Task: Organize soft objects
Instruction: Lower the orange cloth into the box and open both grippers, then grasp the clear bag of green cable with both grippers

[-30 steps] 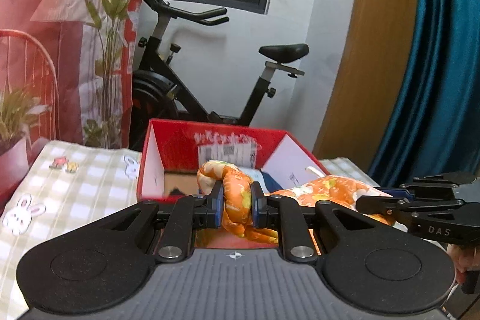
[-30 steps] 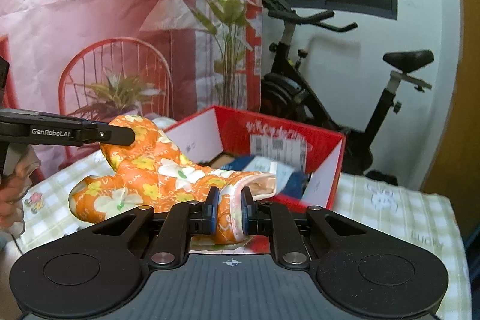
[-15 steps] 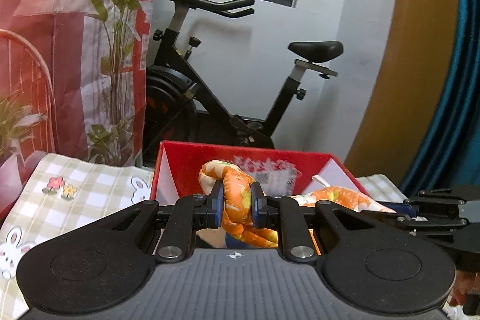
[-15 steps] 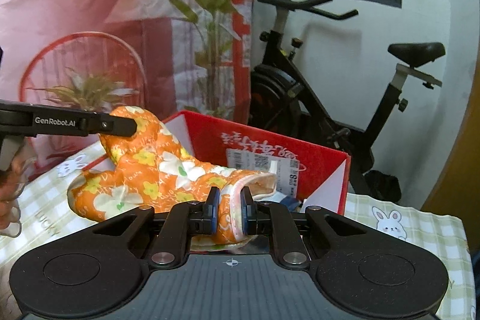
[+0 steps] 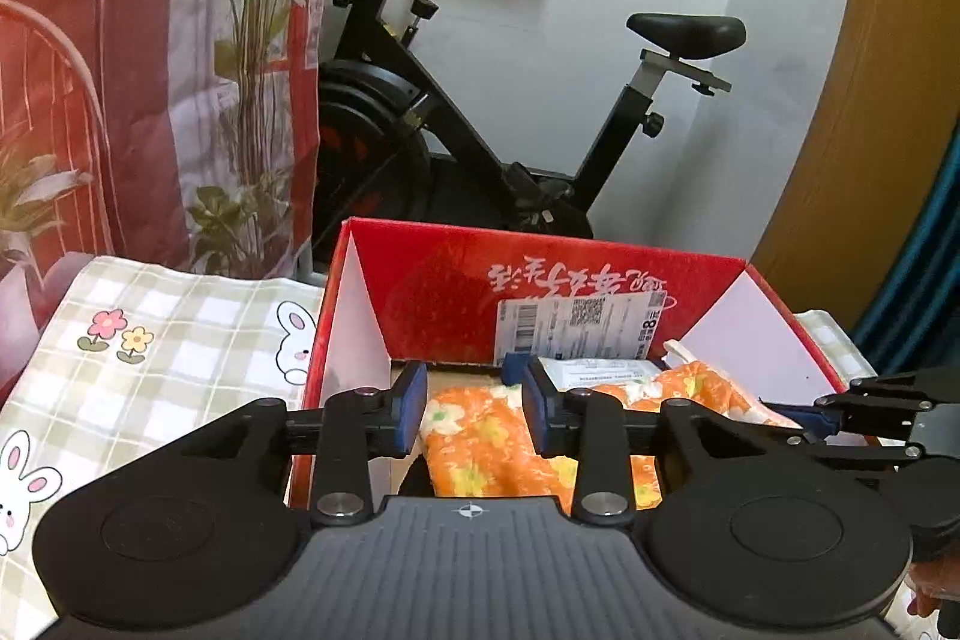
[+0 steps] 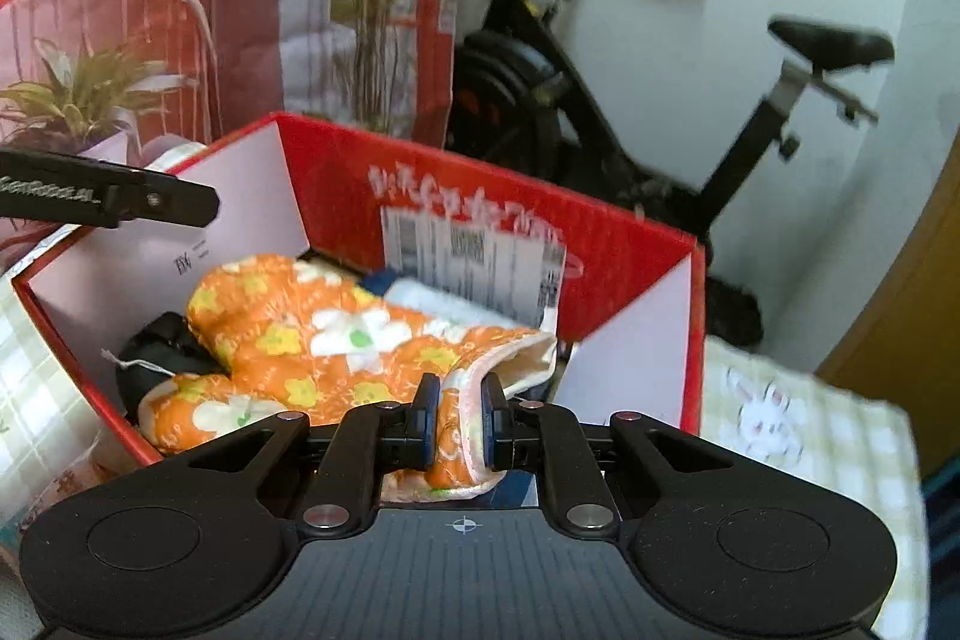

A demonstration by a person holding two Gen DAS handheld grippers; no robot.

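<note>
An orange flowered oven mitt (image 6: pixel 336 340) lies inside the red cardboard box (image 6: pixel 630 250). My right gripper (image 6: pixel 459 418) is shut on the mitt's pale cuff at the near side of the box. My left gripper (image 5: pixel 474 409) hangs over the red box (image 5: pixel 432 292) with its jaws opening. Its blue pads (image 5: pixel 411 409) stand apart from the mitt (image 5: pixel 480 442), which lies below and between them. The right gripper (image 5: pixel 870 409) shows at the right edge of the left wrist view. One left finger (image 6: pixel 120 202) shows at the left of the right wrist view.
In the box also lie a black thing (image 6: pixel 156 346), a white cloth (image 6: pixel 432 304) and a white packet (image 5: pixel 600 370). The box stands on a checked cloth with rabbits (image 5: pixel 180 340). An exercise bike (image 5: pixel 480 130) stands behind, and a red printed hanging (image 5: pixel 150 70) at the left.
Both grippers have moved forward and down over the box. The left jaws have parted and let go of the mitt, which now lies in the box. The right gripper still pinches the cuff.
</note>
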